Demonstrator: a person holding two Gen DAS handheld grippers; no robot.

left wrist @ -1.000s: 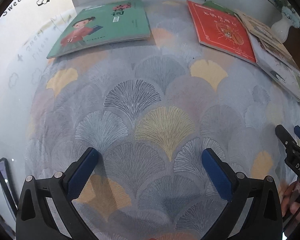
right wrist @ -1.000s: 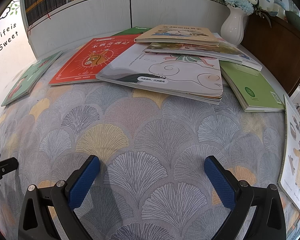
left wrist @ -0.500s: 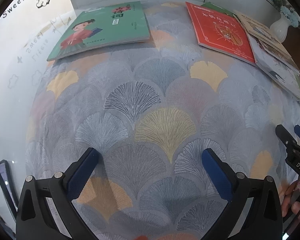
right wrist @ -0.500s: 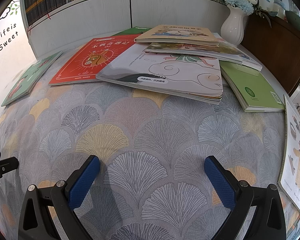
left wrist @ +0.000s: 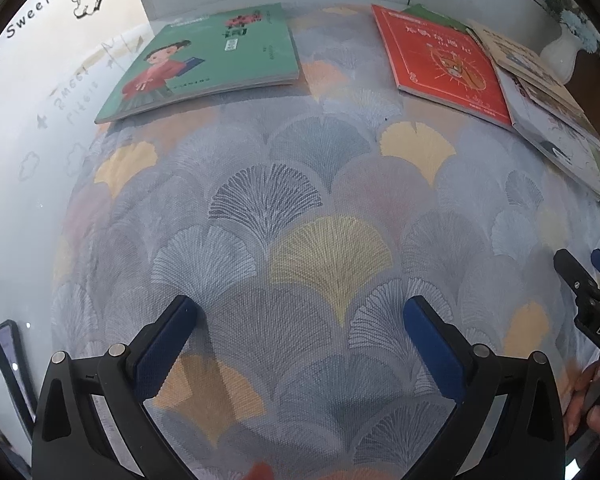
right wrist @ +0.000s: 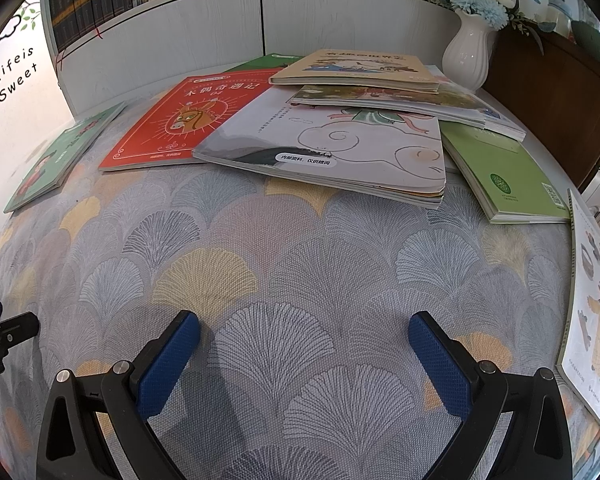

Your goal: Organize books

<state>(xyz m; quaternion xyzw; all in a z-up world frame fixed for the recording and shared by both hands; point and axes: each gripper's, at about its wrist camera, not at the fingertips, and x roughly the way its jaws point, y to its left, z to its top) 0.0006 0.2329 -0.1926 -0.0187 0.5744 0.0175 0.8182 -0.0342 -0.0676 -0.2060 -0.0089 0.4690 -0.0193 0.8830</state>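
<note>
Wall lettering reads "Life is Sweet"; the right gripper bears "DAS".

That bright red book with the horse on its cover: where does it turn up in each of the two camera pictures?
Left wrist view: the red book lies at the upper right, far across the patterned tablecloth.
Right wrist view: the red book lies left of centre near the top, its right edge tucked under a white book.
Shared landmark: the white vase in the far right corner.
</note>
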